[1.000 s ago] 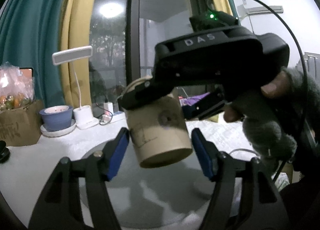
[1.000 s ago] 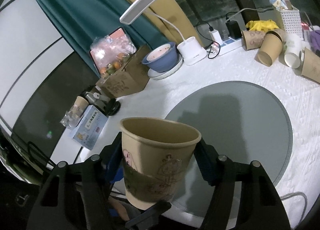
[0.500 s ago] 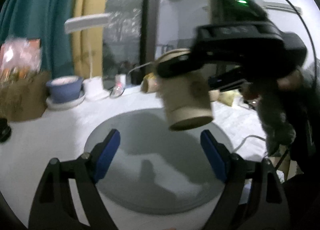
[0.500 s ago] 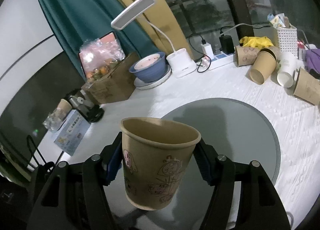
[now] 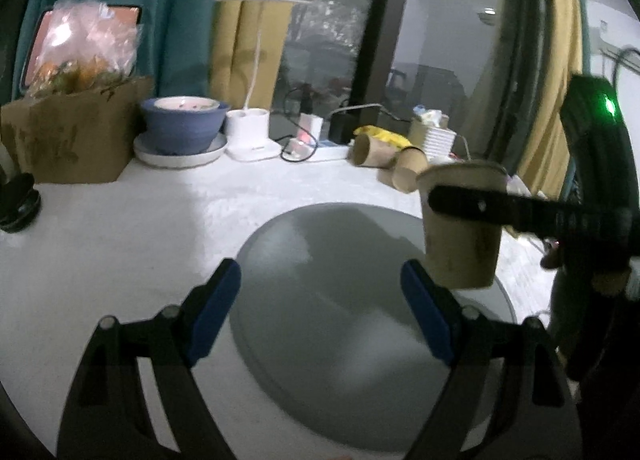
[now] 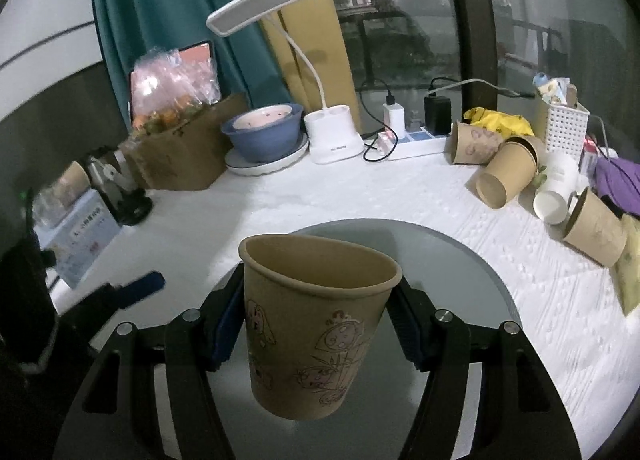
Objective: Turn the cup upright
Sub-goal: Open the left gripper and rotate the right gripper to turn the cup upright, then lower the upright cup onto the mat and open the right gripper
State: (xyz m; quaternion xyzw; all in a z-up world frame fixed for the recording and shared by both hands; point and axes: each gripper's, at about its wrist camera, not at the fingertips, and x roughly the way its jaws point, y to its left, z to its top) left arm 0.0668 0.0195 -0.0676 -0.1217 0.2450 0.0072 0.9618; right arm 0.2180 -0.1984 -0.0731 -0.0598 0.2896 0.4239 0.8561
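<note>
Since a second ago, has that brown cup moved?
Yes. In the left wrist view, the cup has shifted right and down, from mid-frame against the window to above the grey mat's right edge.

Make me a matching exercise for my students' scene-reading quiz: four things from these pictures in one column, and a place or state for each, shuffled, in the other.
Column 1
1. paper cup
2. left gripper
3. blue bowl
4. desk lamp

Column 2
A. sits on a white plate
B. stands at the back between the bowl and the power strip
C. held mouth-up above the grey mat by the right gripper
D. open, holding nothing

Pairs: 1-C, 2-D, 3-A, 4-B
</note>
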